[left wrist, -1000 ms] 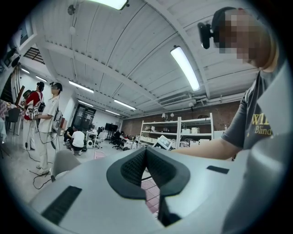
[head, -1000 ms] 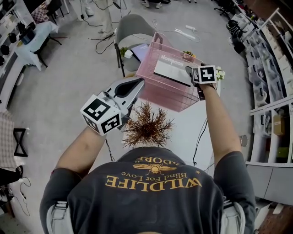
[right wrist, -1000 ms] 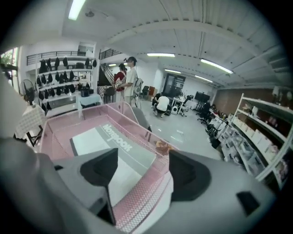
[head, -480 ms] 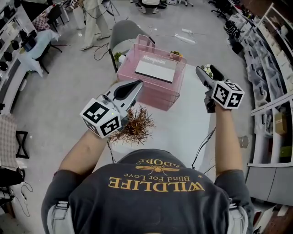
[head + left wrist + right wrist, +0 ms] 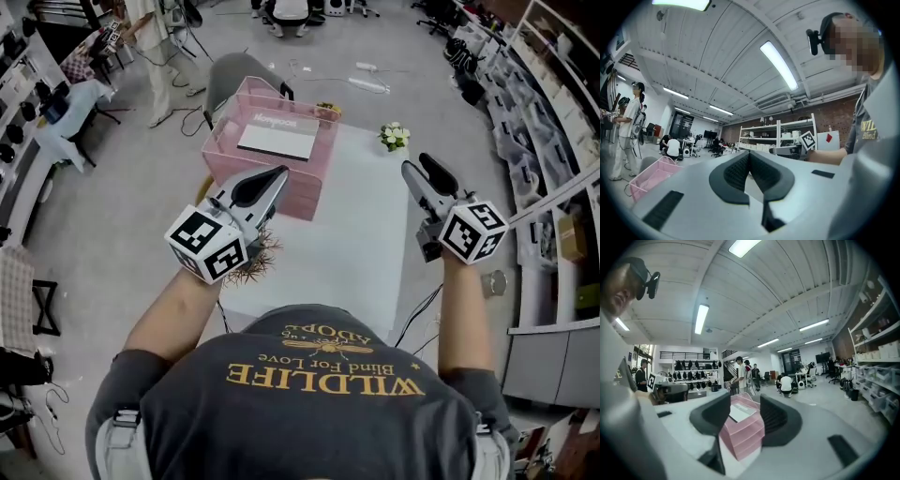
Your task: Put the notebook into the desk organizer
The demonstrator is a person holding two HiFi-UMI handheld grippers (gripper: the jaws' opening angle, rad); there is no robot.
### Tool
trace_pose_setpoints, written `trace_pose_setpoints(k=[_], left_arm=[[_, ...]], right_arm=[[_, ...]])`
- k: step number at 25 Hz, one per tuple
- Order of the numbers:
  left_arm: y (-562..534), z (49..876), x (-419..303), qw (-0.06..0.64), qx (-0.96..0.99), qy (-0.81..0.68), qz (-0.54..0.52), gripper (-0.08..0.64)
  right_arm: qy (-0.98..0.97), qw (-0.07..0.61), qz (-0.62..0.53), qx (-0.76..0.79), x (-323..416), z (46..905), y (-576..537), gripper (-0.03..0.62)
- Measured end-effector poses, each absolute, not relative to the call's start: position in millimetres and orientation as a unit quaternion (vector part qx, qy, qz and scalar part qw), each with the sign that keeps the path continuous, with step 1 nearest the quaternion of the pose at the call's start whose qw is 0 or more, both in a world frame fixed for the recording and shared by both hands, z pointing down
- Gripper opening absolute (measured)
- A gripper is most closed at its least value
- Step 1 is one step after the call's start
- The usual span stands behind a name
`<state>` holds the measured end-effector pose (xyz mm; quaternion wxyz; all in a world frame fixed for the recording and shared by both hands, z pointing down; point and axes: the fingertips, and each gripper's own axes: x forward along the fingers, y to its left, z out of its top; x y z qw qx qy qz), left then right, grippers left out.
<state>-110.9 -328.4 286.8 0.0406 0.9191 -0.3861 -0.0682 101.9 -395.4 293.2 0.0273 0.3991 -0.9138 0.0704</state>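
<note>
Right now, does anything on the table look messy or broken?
Nothing stands out. The notebook lies flat in the top tray of the pink desk organizer, which stands upright at the far left corner of the table. The little flowers are upright too, and nothing is spilled.

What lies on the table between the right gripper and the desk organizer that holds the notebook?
Only bare white table, as the head view shows. The right gripper has just been closing its jaws on nothing, well apart from the desk organizer.
</note>
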Motion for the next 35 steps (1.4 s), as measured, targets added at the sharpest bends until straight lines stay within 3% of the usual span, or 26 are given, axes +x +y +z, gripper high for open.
trace_pose_setpoints(k=[7,35], left_arm=[[-320.8,279.9,-79.3,0.035,0.927,-0.367,-0.069,0.002],[-316.1,282.8,-90.1,0.037,0.928,-0.364,-0.066,0.000]], right_arm=[[-0.908,0.003,0.066,0.414,147.9,303.2,-353.1,0.004],[-0.896,-0.001,0.050,0.442,164.0,304.8,-340.3,-0.002]])
